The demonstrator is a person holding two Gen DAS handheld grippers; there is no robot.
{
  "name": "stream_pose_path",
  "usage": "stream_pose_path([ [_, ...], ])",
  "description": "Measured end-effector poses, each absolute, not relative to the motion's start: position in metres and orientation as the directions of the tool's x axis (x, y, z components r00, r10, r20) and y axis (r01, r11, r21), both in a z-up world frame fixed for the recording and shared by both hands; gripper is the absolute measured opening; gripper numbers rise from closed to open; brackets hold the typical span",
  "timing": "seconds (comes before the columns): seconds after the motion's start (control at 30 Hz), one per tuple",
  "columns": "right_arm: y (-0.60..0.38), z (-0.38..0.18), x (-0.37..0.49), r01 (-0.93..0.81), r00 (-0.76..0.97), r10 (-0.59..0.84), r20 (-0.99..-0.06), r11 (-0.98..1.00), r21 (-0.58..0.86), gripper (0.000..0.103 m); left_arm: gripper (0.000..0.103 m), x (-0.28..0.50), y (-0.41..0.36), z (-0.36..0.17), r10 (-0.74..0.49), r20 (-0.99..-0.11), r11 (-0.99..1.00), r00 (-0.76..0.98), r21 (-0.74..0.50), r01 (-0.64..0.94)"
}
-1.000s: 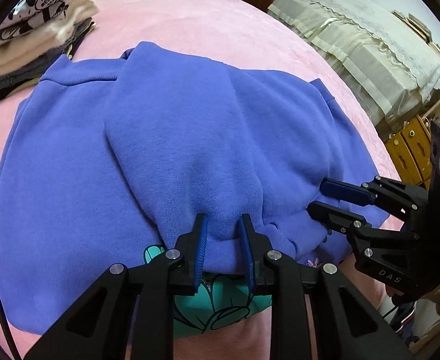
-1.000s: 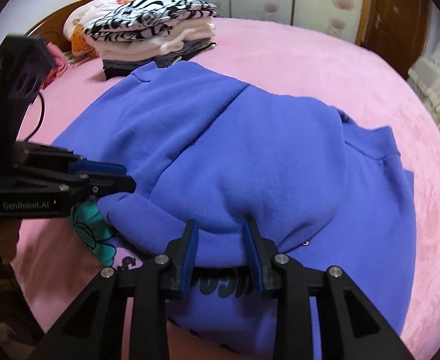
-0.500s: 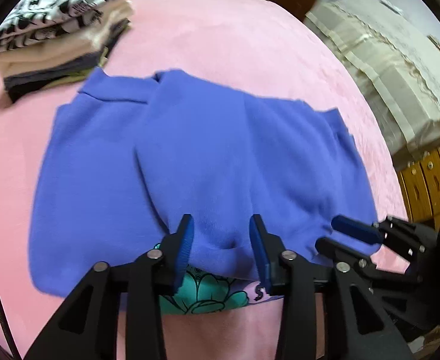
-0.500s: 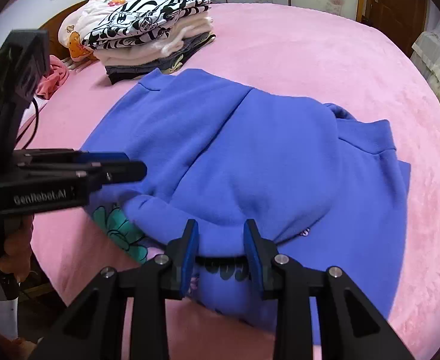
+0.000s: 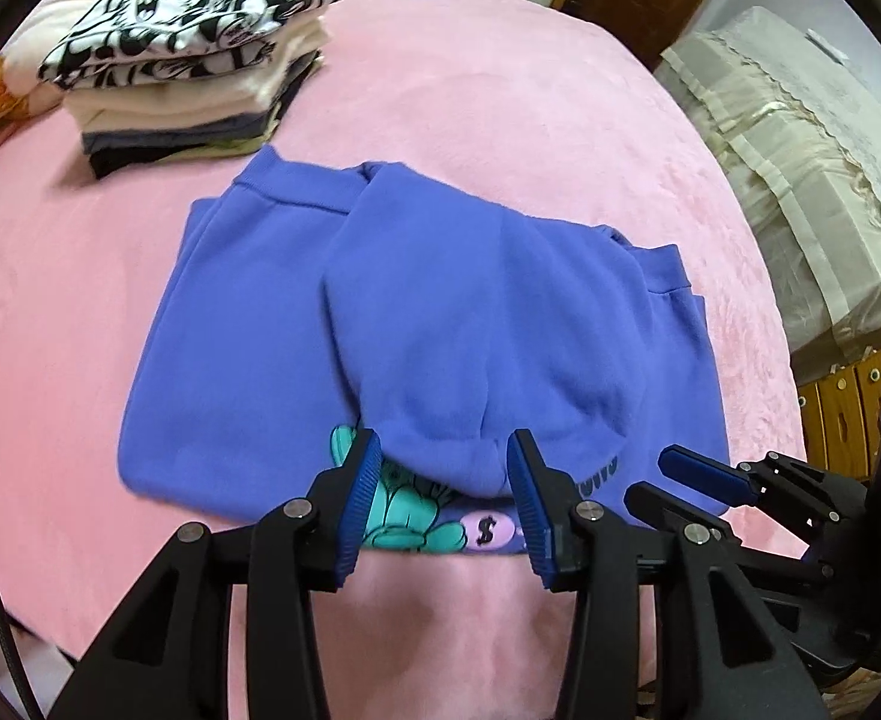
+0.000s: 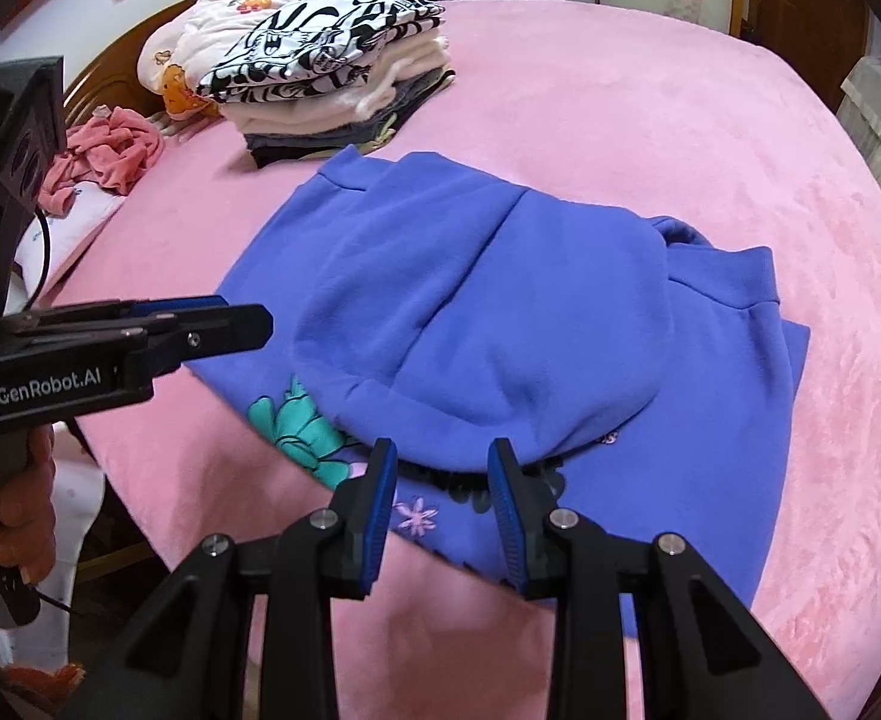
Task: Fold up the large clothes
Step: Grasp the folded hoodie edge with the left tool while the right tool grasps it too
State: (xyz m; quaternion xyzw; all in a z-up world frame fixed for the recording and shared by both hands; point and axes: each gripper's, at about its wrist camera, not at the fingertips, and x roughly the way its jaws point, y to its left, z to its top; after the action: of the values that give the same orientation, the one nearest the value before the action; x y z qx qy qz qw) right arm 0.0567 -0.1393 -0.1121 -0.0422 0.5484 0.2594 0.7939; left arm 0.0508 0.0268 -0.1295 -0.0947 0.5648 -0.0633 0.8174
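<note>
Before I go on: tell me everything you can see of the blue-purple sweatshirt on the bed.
The sweatshirt looks like thick blue-purple fleece, lying folded on the pink bedspread. Its hood is laid over the body, ribbed hems show at the far corners, and a teal flower print with lettering peeks out under the near edge. A stack of folded clothes sits beyond it, apart. Neither gripper touches it.

The hoodie (image 5: 428, 324) is violet-blue all over, with a teal flower print (image 5: 407, 510) and a pale lilac disc bearing a dark "$" at its near edge. Under the hoodie the bedspread (image 5: 500, 120) is plain pink. Beyond the hoodie the pile (image 6: 326, 78) has a black-and-white cartoon print on top, then cream layers, then what looks like grey and black. Both grippers are black with blue pads (image 5: 359, 498).
</note>
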Motion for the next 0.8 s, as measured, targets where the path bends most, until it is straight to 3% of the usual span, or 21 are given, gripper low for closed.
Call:
stream_pose_path([
  [0.43, -0.123, -0.112, 0.054, -0.443, 0.276, 0.376, -0.885, 0.866, 0.23, 0.031, 0.049, 0.022, 0.059, -0.154, -0.201, -0.936, 0.968, 0.289, -0.235, -0.087],
  [0.8, -0.111, -0.128, 0.073, -0.331, 0.375, 0.325, -0.868, 0.922, 0.202, 0.031, 0.049, 0.01, 0.121, -0.231, -0.432, -0.849, 0.833, 0.303, -0.505, -0.228],
])
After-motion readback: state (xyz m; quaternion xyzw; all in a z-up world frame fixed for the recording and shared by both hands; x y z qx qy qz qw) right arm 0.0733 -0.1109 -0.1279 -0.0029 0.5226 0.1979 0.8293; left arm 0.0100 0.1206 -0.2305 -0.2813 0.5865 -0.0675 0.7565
